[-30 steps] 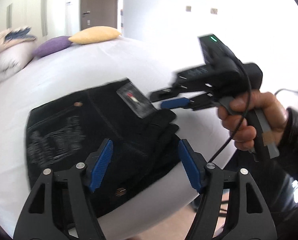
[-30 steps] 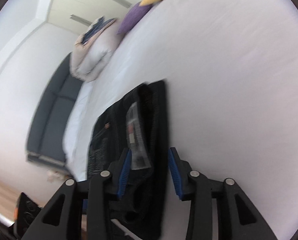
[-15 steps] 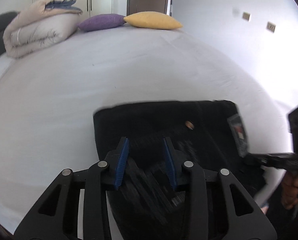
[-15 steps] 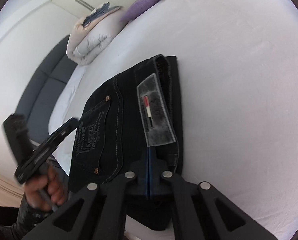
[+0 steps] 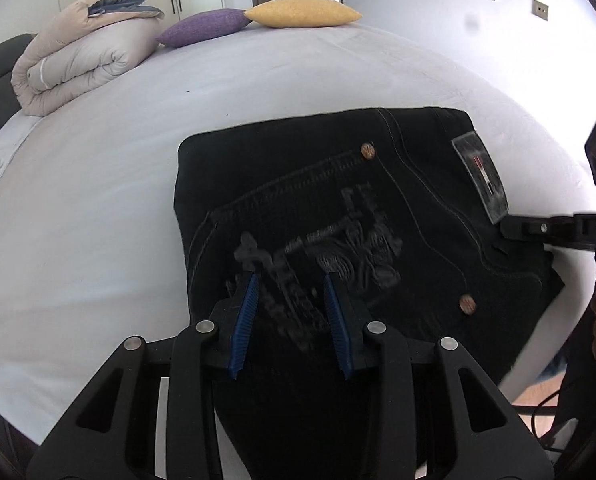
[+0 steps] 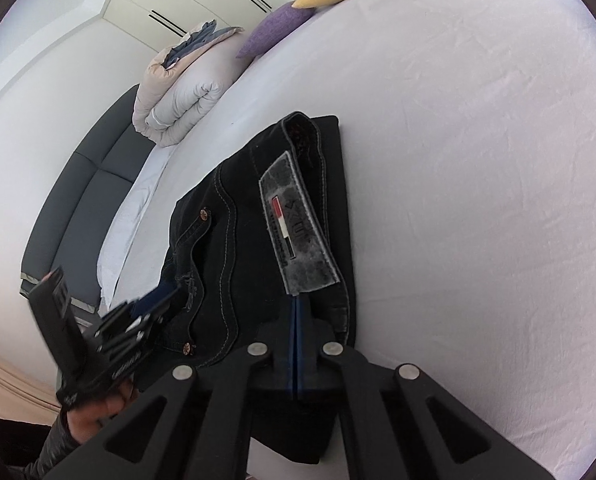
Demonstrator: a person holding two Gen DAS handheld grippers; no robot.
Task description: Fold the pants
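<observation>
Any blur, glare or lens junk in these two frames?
Left wrist: pants sharp, embroidery slightly smeared near the left claw; wall blown out, with a dark smudge. Right wrist: left claw motion-blurred; patch crisp. Both: heavy fisheye bending.

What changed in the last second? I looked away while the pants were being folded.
The right gripper closed its fingers and now pinches the waistband edge of the pants just below the label. The left gripper swung over the back pocket and narrowed its gap, though it is still open. The pants stayed folded on the bed.
</observation>
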